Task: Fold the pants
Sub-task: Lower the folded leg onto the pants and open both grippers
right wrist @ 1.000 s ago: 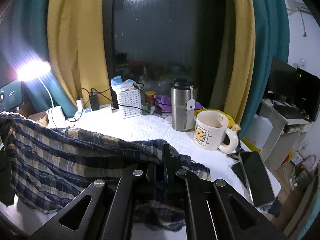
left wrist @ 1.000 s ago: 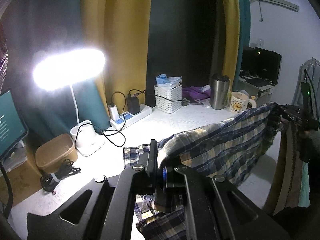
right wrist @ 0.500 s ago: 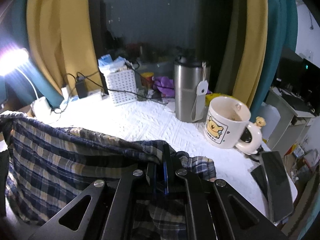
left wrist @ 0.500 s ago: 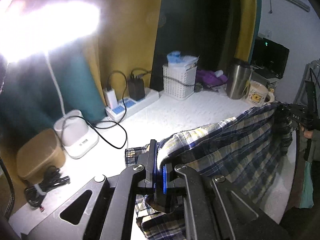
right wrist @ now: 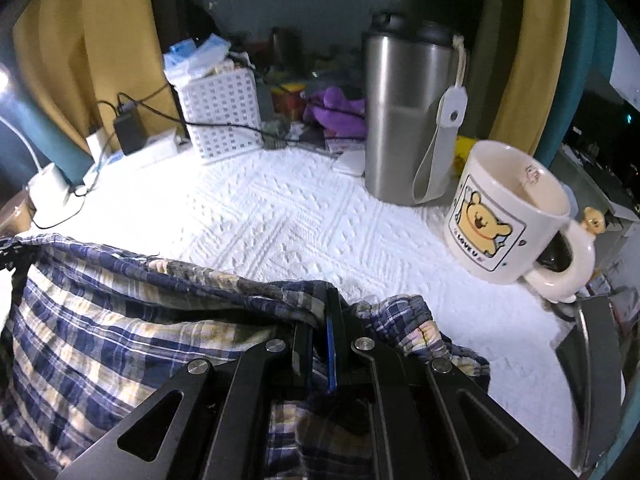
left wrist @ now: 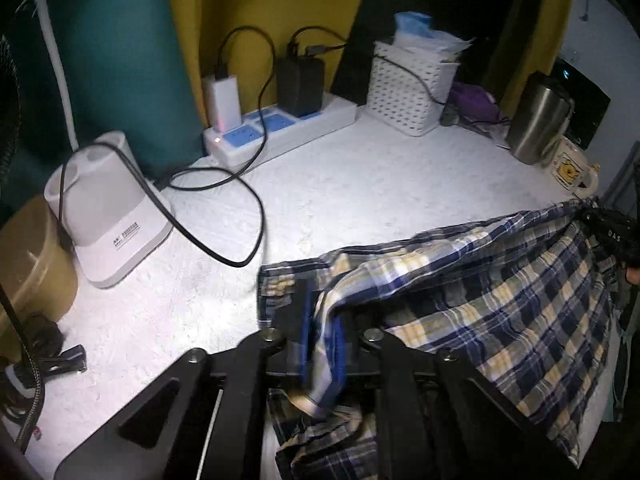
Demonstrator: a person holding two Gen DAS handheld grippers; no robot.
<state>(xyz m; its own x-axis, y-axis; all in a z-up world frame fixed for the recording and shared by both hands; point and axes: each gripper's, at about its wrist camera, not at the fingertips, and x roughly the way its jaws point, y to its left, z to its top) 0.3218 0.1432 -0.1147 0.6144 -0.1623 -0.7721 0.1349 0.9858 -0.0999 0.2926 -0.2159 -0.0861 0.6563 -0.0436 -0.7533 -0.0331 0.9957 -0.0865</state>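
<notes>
While both grippers hold the cloth up between them, the scene reads like this:

Left gripper (left wrist: 322,336): clenched on an edge of the plaid pants (left wrist: 500,280), a bunch of fabric pinched between its blue pads.

Right gripper (right wrist: 320,340): clamped on the opposite edge, cloth gathered on both sides of its fingers; from the left wrist view it shows at the far right, gripping the corner.

Pants: stretched as a sagging sheet between the two grippers at the near edge of the white textured table (right wrist: 280,216), with a lower layer lying on the table under and beside the left gripper.

Change: a second ago both cameras looked out level at the curtains and the lit lamp; now they tilt down onto the tabletop, and the held edge sits lower and further over it.

Meaning: I judge this to be the carry-over of a fold, with the lifted half about to be laid on the half already resting.

Clutter: the lamp base (left wrist: 108,208) and its black cable (left wrist: 224,216) lie to the left, the bear mug (right wrist: 508,212) and steel tumbler (right wrist: 404,120) to the right, all apart from the cloth.

Risk: a wide swing could snag the cable or nudge the mug.
</notes>
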